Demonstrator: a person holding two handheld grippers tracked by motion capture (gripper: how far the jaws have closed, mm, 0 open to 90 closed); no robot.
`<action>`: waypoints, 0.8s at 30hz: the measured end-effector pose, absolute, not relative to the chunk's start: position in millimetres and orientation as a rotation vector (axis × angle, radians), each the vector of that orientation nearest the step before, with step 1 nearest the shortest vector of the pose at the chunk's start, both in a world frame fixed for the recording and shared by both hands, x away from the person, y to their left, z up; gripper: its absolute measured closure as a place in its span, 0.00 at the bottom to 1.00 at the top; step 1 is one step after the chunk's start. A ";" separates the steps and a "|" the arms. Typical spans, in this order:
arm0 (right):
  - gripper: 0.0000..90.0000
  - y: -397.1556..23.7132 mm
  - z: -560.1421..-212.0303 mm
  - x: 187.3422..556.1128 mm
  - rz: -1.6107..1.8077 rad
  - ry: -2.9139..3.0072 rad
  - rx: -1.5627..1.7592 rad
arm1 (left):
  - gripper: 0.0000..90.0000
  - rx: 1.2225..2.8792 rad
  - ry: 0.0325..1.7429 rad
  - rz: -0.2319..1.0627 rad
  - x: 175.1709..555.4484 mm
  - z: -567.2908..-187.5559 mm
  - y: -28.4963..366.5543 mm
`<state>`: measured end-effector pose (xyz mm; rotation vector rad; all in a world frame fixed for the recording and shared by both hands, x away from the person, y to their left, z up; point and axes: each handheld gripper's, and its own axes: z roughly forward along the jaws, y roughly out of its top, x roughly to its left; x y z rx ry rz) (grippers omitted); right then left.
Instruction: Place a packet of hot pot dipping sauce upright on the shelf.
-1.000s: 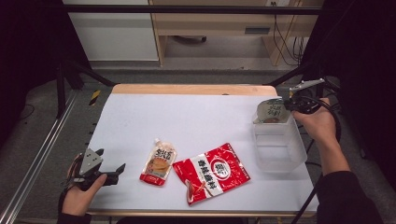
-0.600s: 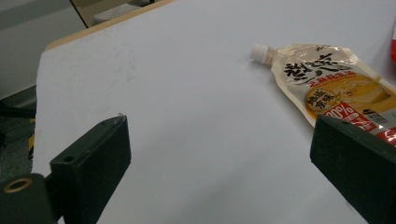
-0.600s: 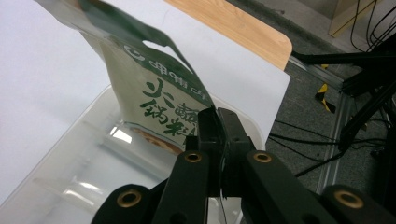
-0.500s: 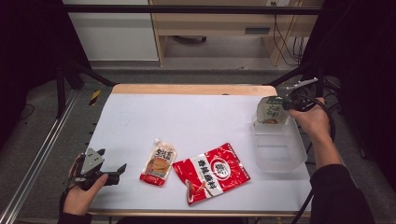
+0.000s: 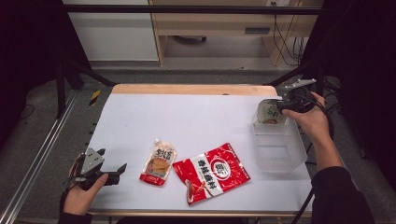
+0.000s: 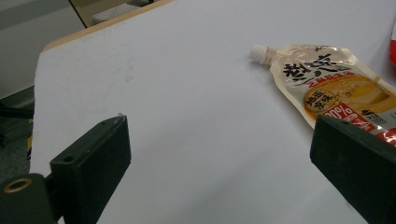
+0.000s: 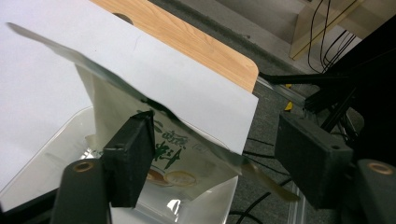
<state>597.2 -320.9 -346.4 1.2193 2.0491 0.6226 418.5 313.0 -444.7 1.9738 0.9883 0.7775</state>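
Observation:
A pale green-printed packet (image 5: 270, 112) (image 7: 140, 116) stands tilted in the far end of the clear plastic box (image 5: 278, 144) (image 7: 56, 154) at the table's right edge. My right gripper (image 5: 282, 106) (image 7: 215, 154) is at the packet's top edge. Its jaws have just been opening and now stand apart, with the packet's edge loose between them. My left gripper (image 5: 114, 165) (image 6: 219, 163) rests open at the table's front left with nothing in it. Ahead of it lies a spouted sauce pouch (image 5: 159, 161) (image 6: 336, 88), and beside that a red packet (image 5: 212, 171).
The white table top (image 5: 196, 116) has a wooden strip along its far edge (image 5: 191, 89). Cables and black frame bars (image 7: 327, 88) run off the table's right side. A metal rail (image 5: 37, 158) runs along the left side.
The right gripper's jaws have parted from the pale packet, which now leans more upright in the box's far end. The left hand has stayed in place.

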 end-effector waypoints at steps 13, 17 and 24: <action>0.27 -320.6 -343.2 594.7 0.646 2.036 1.231 | 0.06 1.978 0.987 0.776 418.7 -444.8 311.4; 0.24 -319.6 -343.5 594.1 0.647 2.042 1.238 | 0.06 1.977 0.983 0.775 418.2 -444.3 311.2; 0.19 -318.3 -339.2 582.0 0.685 2.025 1.224 | 0.06 1.976 0.983 0.776 418.2 -444.4 310.5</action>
